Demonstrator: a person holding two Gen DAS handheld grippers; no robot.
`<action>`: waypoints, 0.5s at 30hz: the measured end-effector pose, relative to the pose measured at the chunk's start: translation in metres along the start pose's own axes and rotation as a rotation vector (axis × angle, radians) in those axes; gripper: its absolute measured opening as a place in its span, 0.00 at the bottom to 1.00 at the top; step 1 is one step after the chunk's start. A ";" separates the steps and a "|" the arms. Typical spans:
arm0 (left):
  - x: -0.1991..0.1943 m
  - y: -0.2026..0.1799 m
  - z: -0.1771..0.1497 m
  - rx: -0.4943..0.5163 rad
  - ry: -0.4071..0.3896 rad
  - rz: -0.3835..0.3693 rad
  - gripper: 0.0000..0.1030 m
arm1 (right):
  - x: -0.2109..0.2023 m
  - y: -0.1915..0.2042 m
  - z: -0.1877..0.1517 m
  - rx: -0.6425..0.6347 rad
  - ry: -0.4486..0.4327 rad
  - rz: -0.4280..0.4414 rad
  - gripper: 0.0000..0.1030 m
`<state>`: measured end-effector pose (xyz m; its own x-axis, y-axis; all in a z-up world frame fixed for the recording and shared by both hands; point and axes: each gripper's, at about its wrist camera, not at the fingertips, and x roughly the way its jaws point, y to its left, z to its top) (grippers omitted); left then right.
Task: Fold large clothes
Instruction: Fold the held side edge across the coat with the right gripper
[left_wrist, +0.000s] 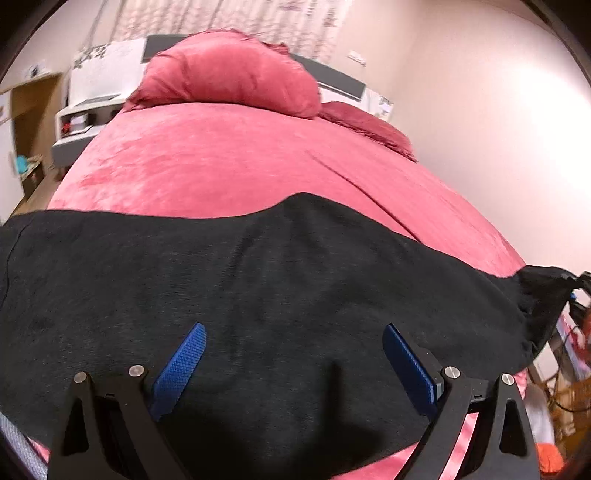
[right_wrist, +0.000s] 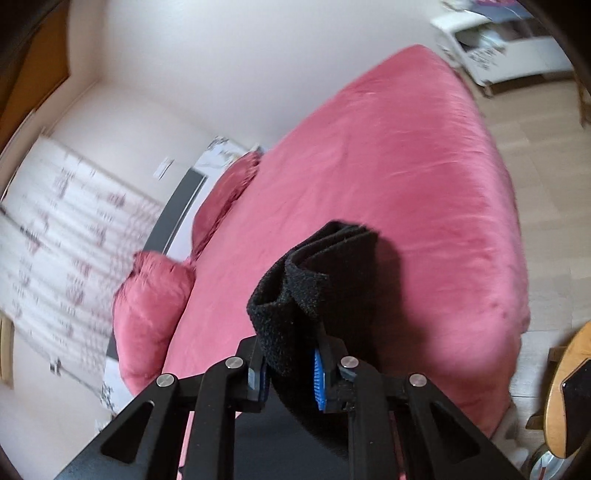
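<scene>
Across the foot of a bed covered in pink plush lies the black garment, spread wide over the near part of the cover, with pink pillows heaped at the far end. It looks like thick, soft fleece or knit, matt and slightly fuzzy, with a gently wavy far edge and shallow wrinkles running through it; what kind of garment it is cannot be told from here. The left gripper hovers low over the cloth with its blue-padded fingers standing wide apart and nothing between them. The right gripper is clamped tight on a bunched corner of the same cloth, which stands up past the fingers in a doubled roll well above the cover; in the left view that corner appears drawn out to a point at the far right edge. Such cloth should be limp and fairly light, with enough bulk to sag and drag when lifted by one point, and its nap likely clings a little to the plush beneath rather than sliding freely. It is in no way fragile. A good hold would be at an edge or corner, pinching through both layers where it is doubled, and the free left gripper would do best to take the matching corner on its own side so the fold stays square.
</scene>
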<state>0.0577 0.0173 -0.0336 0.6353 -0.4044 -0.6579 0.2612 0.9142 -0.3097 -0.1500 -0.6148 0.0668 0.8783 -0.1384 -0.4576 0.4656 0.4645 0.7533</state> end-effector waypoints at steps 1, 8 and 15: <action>0.001 0.000 0.000 -0.020 0.001 0.002 0.94 | 0.001 0.009 -0.004 -0.015 0.005 0.009 0.17; -0.001 0.014 0.002 -0.119 -0.012 -0.040 0.94 | 0.020 0.105 -0.075 -0.234 0.130 0.131 0.17; -0.009 0.005 0.001 -0.094 -0.030 -0.078 0.94 | 0.044 0.173 -0.185 -0.477 0.351 0.325 0.17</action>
<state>0.0547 0.0259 -0.0286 0.6378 -0.4720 -0.6086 0.2427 0.8731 -0.4229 -0.0511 -0.3782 0.0897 0.8411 0.3281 -0.4301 0.0146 0.7810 0.6243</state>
